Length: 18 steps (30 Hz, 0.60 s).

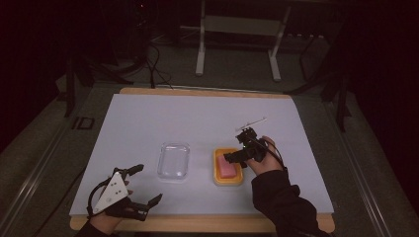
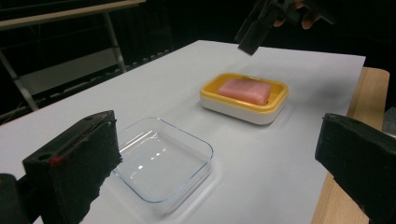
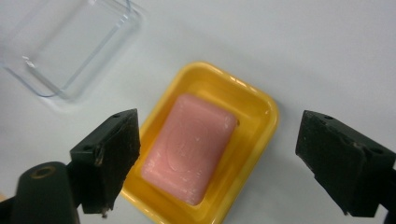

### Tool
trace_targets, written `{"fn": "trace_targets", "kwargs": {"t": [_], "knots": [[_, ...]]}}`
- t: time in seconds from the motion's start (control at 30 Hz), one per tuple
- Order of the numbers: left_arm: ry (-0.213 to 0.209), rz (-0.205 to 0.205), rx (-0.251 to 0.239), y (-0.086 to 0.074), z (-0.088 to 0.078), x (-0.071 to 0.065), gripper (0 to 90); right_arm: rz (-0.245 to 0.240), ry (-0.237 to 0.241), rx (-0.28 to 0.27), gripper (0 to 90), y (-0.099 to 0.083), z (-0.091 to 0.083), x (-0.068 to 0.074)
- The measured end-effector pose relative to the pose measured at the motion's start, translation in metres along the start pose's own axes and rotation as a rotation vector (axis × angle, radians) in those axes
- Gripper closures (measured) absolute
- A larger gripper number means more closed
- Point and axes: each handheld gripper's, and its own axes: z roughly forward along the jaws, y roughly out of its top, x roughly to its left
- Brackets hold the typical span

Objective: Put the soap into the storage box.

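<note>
A pink bar of soap (image 3: 189,147) lies in a yellow soap dish (image 3: 261,109) right of the table's middle. My right gripper (image 3: 224,140) hovers just above it, open, one jaw on each side of the dish, nothing held. In the high view that gripper (image 1: 238,145) sits over the dish (image 1: 217,173) and the soap (image 1: 226,169). An empty clear plastic tray (image 1: 173,160) rests left of the dish. My left gripper (image 1: 146,185) stays open near the front left edge, pointing at the tray (image 2: 163,163) and the dish (image 2: 243,109), apart from both.
A white sheet (image 1: 148,118) covers the wooden table (image 1: 207,223). On the floor behind the table stand a white metal frame (image 1: 200,54) and some cables (image 1: 155,64). The surroundings are dark.
</note>
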Motion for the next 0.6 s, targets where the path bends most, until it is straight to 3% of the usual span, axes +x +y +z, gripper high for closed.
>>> {"fn": "trace_targets", "kwargs": {"t": [0.07, 0.3, 0.53, 0.6], "knots": [[0.006, -0.002, 0.003, -0.001, -0.001, -0.001, 0.2, -0.007, -0.010, -0.028, 14.0, -0.002, -0.006, -0.003], [0.027, -0.018, -0.001, -0.002, -0.008, -0.001, 0.2, -0.049, 0.014, -0.024, 14.1, -0.014, -0.013, -0.014], [0.038, -0.021, 0.006, -0.003, -0.011, -0.003, 0.2, -0.045, 0.006, -0.069, 15.4, -0.034, -0.019, -0.024], [0.046, -0.021, 0.007, -0.004, -0.013, -0.003, 0.2, -0.041, -0.010, -0.095, 16.2, -0.050, -0.025, -0.035]]}}
